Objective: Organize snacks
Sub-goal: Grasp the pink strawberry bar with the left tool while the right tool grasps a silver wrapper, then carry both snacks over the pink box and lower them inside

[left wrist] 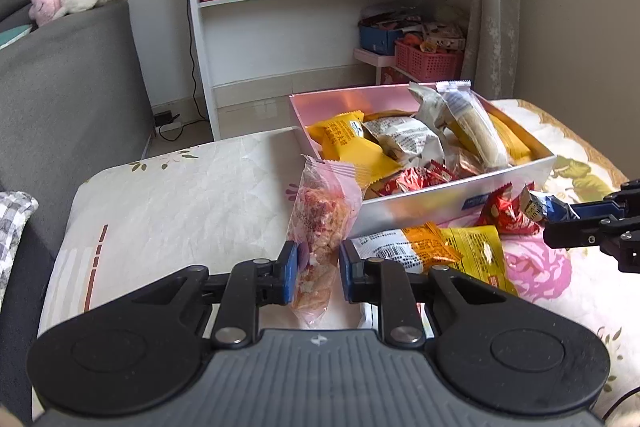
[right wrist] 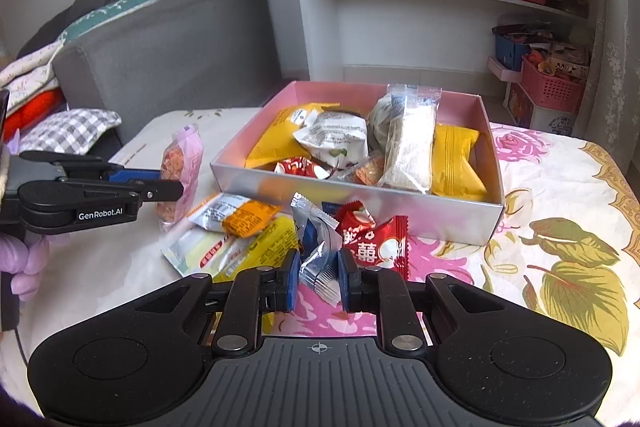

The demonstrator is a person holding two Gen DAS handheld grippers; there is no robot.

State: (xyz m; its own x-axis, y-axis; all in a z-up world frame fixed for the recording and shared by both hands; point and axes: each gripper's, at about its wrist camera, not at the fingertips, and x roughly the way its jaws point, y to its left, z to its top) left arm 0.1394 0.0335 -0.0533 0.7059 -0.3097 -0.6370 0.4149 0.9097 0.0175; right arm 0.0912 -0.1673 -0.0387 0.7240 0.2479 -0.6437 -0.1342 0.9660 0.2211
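Left gripper (left wrist: 318, 273) closed on a pink-tinted clear snack packet (left wrist: 322, 223), blue pads pressing its lower half; packet stands upright, its bottom end hidden behind the gripper body. Right gripper (right wrist: 319, 277) clamped on a small silver-and-blue wrapped candy (right wrist: 318, 247), lifted clear of the floral cloth (right wrist: 560, 195); print on the wrapper too crumpled to read. Just beyond the right gripper, two red candies (right wrist: 374, 237) lie on the cloth, touching each other. Left of them, a white-and-orange packet (right wrist: 236, 213) overlaps a yellow-and-white packet (right wrist: 240, 251); the lower one is partly covered and its near end is cut off by the gripper. A hand in a purple glove (right wrist: 24, 263) shows at the left edge of the right wrist view, mostly out of frame. Farther back, open pink-lined box (right wrist: 460, 215) sits on the cloth, holding yellow packets, white printed packets, a long clear-wrapped bar and red candies piled together; items beneath the pile not distinguishable. Behind: grey sofa (left wrist: 68, 83), white shelf unit (left wrist: 320, 3), contents too small to identify.
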